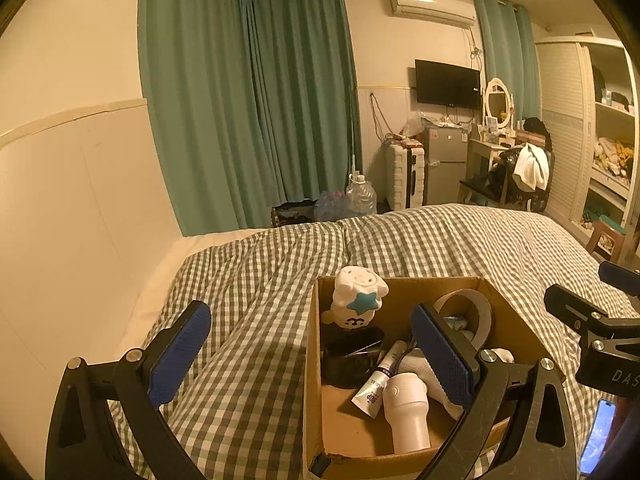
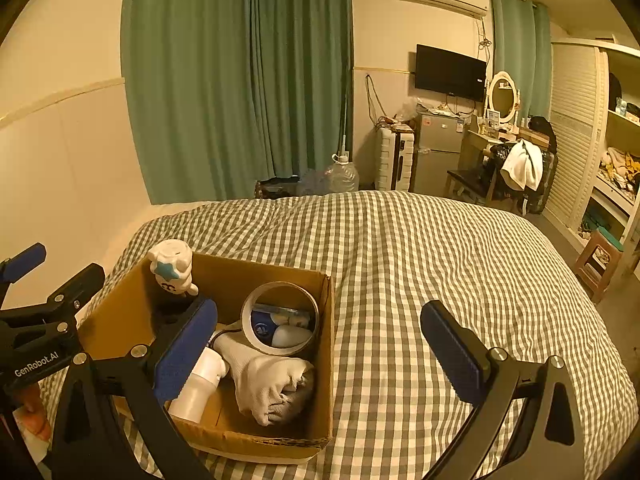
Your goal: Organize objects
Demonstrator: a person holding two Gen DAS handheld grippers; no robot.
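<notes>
Already our cardboard box [image 2: 324,360] on the checked blanket [image 2: 440,264] holds the toy sheep [image 2: 172,266], tape roll [image 2: 280,318], white glove [image 2: 268,384], tube [image 1: 376,384] and white bottle [image 1: 408,412], and we see nothing loose left on the bed, so we think we are almost done. Our left gripper [image 1: 312,352] and right gripper [image 2: 320,348] both hang wide apart and empty. Our box walls are close, but the bed beside it is bare.
</notes>
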